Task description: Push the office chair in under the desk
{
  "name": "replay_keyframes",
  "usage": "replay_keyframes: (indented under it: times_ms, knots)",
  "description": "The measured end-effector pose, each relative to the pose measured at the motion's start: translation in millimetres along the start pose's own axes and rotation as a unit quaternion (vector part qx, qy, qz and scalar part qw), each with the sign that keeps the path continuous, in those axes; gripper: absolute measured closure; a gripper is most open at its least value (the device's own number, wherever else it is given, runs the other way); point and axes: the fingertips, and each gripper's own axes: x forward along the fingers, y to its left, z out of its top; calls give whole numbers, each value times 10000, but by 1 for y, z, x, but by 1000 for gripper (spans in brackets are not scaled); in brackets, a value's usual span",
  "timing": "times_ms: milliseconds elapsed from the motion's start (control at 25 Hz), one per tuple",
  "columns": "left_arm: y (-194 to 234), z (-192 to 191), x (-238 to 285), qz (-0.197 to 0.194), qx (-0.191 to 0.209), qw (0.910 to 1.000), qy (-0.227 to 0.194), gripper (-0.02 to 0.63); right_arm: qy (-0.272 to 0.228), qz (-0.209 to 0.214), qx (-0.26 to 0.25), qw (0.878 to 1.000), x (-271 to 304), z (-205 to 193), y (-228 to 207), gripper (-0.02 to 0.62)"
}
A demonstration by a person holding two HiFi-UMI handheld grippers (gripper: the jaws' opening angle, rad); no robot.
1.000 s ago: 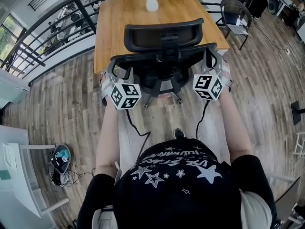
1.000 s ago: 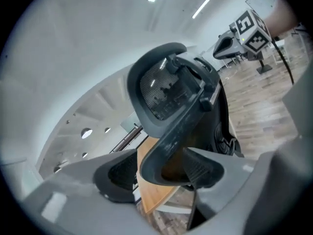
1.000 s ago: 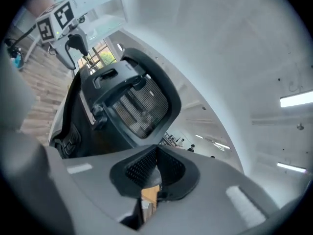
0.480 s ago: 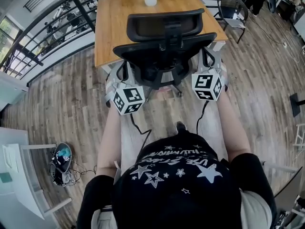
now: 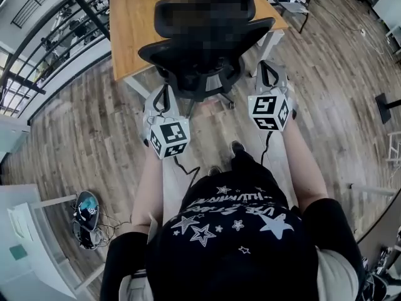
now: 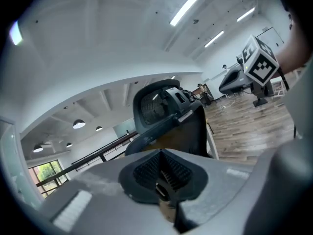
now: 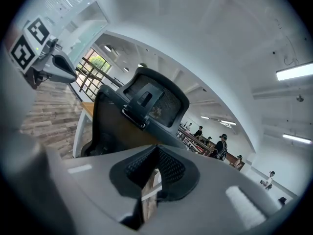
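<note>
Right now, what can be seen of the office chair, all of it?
The office chair is black and upright: curved backrest, mesh-looking headrest on a bracket, star base on the plank floor. Its back faces the person, and its front meets the near edge of the wooden desk. The left gripper and right gripper, both shut and empty, flank it from behind, apparently not touching.

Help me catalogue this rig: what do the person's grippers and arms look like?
The left gripper and right gripper have grey shells with black ribbed pads. Each carries a white cube with black square markers and trails a black cable. The person wears a black short-sleeved shirt printed with white stars.
</note>
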Motion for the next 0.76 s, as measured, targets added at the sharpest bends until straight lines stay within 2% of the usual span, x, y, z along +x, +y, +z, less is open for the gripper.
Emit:
replay_keyframes:
  times_ms: [360,760]
  knots:
    - [-26,-14,-16,-471,-313,9984,22,604,262,-52,146,9995,-28,-17,9,594]
    - [-36,-14,-20,-627,-710,9955,30,604,226,38,168,9996,-29,-18,8,594]
